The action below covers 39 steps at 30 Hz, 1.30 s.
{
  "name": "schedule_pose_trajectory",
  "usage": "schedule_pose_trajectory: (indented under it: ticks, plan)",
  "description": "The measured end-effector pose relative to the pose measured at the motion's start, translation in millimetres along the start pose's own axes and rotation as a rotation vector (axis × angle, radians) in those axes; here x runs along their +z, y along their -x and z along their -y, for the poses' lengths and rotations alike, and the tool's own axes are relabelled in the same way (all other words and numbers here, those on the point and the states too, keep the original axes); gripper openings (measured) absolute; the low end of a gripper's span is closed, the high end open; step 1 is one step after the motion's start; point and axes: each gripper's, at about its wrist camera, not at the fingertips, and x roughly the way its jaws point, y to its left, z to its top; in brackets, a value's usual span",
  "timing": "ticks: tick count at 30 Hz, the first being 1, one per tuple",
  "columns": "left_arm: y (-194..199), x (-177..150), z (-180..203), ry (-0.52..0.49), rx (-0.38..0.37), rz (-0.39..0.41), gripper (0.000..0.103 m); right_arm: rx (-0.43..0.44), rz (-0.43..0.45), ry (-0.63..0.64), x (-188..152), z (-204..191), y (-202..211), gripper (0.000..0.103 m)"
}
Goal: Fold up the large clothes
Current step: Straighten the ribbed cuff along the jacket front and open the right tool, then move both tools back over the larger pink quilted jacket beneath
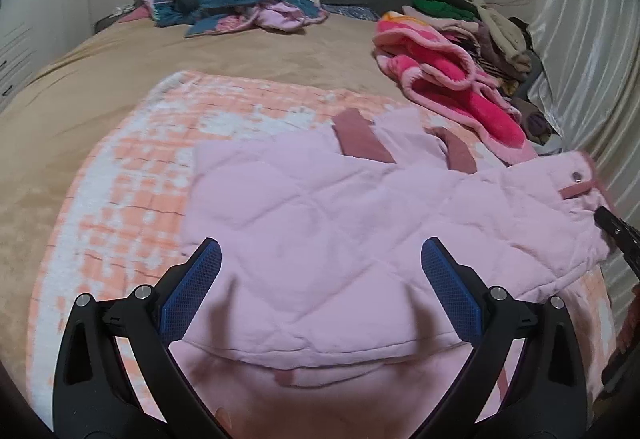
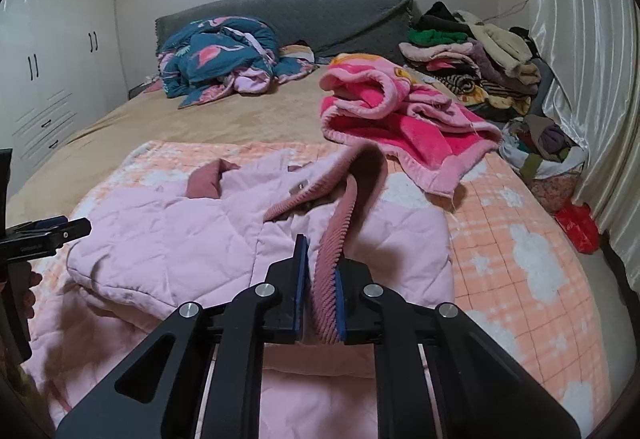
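A pale pink quilted jacket (image 1: 320, 223) with dusty-rose ribbed trim lies partly folded on an orange-and-white checked blanket (image 1: 132, 175) on the bed. My left gripper (image 1: 320, 259) is open and empty, hovering over the jacket's middle. My right gripper (image 2: 322, 275) is shut on the jacket's ribbed rose collar (image 2: 340, 223) and holds it lifted off the jacket body (image 2: 168, 239). The right gripper's tip shows at the jacket's right edge in the left wrist view (image 1: 612, 227). The left gripper shows at the left edge of the right wrist view (image 2: 52, 231).
A bright pink fleece robe (image 2: 392, 119) lies beyond the jacket at the right. A teal flamingo quilt (image 2: 216, 55) is bunched by the grey headboard (image 2: 300, 15). A clothes pile (image 2: 472, 55) sits by the curtain (image 2: 592, 79). White wardrobes (image 2: 52, 59) stand on the left.
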Motion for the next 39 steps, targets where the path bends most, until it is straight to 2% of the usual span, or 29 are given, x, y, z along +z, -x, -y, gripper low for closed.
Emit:
schedule_pose_trajectory:
  ticks: [4,8,12,18,24,26,27,30,32,37,39]
  plan:
    - [-9,-6,12,-0.035,-0.015,-0.022,0.092,-0.009,-0.034,-0.02,-5,5,-14,0.01]
    - [-16,-12,24,-0.065,-0.04,-0.054,0.084,-0.014,-0.046,-0.029,-9,4,-18,0.01]
    - [-31,-21,29,-0.088,-0.029,-0.106,0.083,-0.024,-0.089,-0.047,-11,8,-24,0.014]
    - [-48,-32,26,-0.069,-0.016,-0.147,0.083,-0.06,-0.097,-0.033,-9,5,-19,0.018]
    - [-55,-36,26,-0.071,-0.006,-0.161,0.084,-0.093,-0.048,0.002,-3,-8,-9,0.037]
    - [-56,-37,26,-0.071,-0.008,-0.163,0.084,-0.068,-0.044,0.021,1,-17,-9,0.046]
    - [-57,-37,25,-0.068,-0.012,-0.162,0.084,-0.054,-0.049,0.028,2,-21,-10,0.047]
    - [-57,-38,24,-0.063,-0.019,-0.163,0.084,0.021,-0.094,0.069,2,-42,-23,0.052]
    - [-57,-38,24,-0.064,-0.019,-0.162,0.084,0.046,-0.131,0.087,1,-52,-34,0.06]
    - [-56,-38,21,-0.057,-0.03,-0.163,0.084,0.092,-0.254,0.109,-11,-75,-72,0.06]
    - [-56,-38,21,-0.058,-0.029,-0.163,0.084,0.089,-0.302,0.093,-21,-77,-89,0.064]
